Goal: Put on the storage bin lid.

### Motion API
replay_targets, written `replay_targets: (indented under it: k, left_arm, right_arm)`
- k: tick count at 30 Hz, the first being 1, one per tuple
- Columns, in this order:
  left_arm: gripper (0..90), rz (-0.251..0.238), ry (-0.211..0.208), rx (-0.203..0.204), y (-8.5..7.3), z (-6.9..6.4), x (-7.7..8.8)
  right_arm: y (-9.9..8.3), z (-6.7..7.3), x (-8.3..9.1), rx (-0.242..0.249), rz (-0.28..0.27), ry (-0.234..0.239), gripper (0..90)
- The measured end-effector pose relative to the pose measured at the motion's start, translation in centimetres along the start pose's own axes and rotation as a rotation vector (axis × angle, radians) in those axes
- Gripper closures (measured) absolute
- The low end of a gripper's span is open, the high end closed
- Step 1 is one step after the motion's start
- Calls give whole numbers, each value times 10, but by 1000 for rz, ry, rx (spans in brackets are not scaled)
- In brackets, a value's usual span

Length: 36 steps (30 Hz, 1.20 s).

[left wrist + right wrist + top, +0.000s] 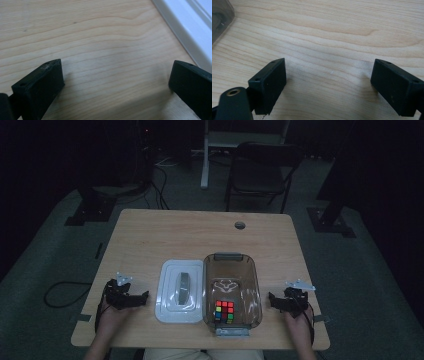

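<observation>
While high view catches cube, bare table between jaws

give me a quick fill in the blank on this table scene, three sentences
1. The white lid lies on the table to the ____ of the clear brown box in the high view.
2. The colourful cube sits ____ the box.
3. The left gripper and the right gripper both have their jaws ____, with nothing between them.

Missing words: left; inside; open
</observation>
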State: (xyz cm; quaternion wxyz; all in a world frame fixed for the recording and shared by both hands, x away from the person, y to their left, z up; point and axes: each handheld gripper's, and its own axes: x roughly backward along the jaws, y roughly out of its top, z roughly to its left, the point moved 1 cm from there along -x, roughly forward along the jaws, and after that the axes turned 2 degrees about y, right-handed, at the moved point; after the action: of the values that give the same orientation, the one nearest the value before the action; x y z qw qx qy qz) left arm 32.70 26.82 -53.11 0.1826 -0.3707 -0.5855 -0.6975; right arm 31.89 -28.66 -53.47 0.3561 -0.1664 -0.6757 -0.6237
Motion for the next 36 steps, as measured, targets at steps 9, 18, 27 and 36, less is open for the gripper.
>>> replay_targets:
  k: [9,18,27,36]
  left_arm:
    - [16,26,4,21,1,-1,3]
    - [16,12,-38,13,12,-17,16]
    - [16,10,-152,-40,20,-50,19]
    - [16,-10,-205,-79,26,-75,21]
  right_arm:
    - [0,0,0,-1,0,0,129]
    - [0,0,0,-1,0,0,129]
    - [0,0,0,-2,0,-1,129]
    - [0,0,0,-2,0,0,129]
